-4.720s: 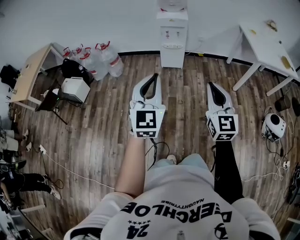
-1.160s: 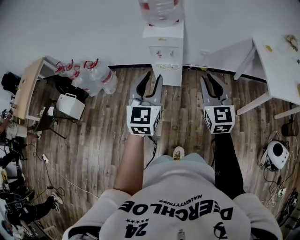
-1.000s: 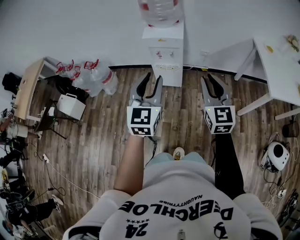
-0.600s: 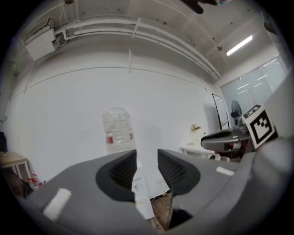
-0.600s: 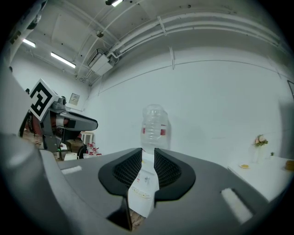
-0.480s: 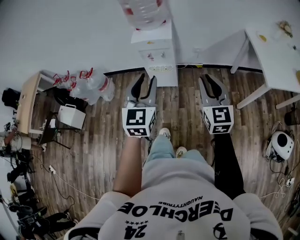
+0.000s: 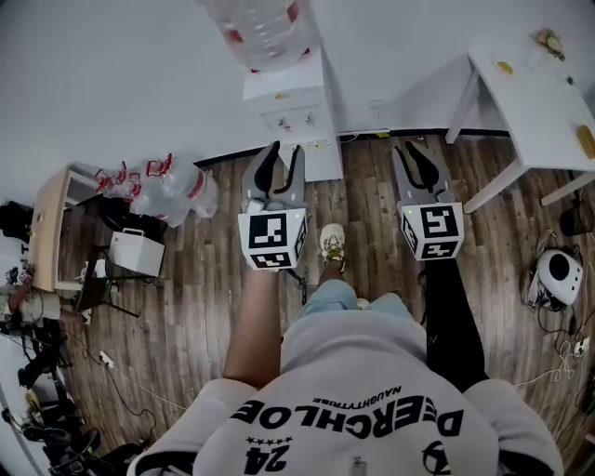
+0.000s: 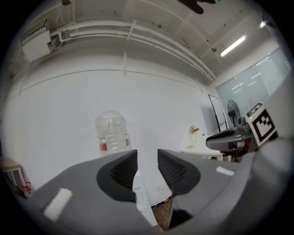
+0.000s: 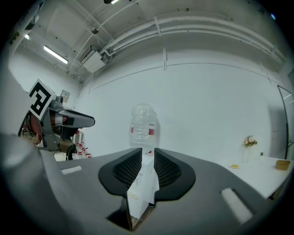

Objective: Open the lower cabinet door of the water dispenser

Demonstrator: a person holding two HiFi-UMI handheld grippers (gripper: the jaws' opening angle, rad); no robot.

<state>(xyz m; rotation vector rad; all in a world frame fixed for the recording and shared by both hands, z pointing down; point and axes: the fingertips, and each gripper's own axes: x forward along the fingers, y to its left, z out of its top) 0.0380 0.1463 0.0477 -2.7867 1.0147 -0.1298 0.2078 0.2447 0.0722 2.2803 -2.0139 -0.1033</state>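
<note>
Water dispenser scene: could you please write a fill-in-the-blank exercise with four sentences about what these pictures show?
1. The water dispenser stands against the white ____.
2. A large clear ____ sits on top of it.
3. In the head view, the white table is on the dispenser's ____ side.
4. The left gripper and the right gripper are open and hold ____.

Missing words: wall; bottle; right; nothing.

We see the water dispenser [image 7: 296, 104], a white upright unit, standing on the wood floor [image 7: 186, 279] against the white wall [image 7: 112, 84]. A clear water bottle [image 7: 258, 26] with red labels sits upended on top. Its taps face us, and below them the lower cabinet door [image 7: 323, 165] looks flush and shut.
</note>
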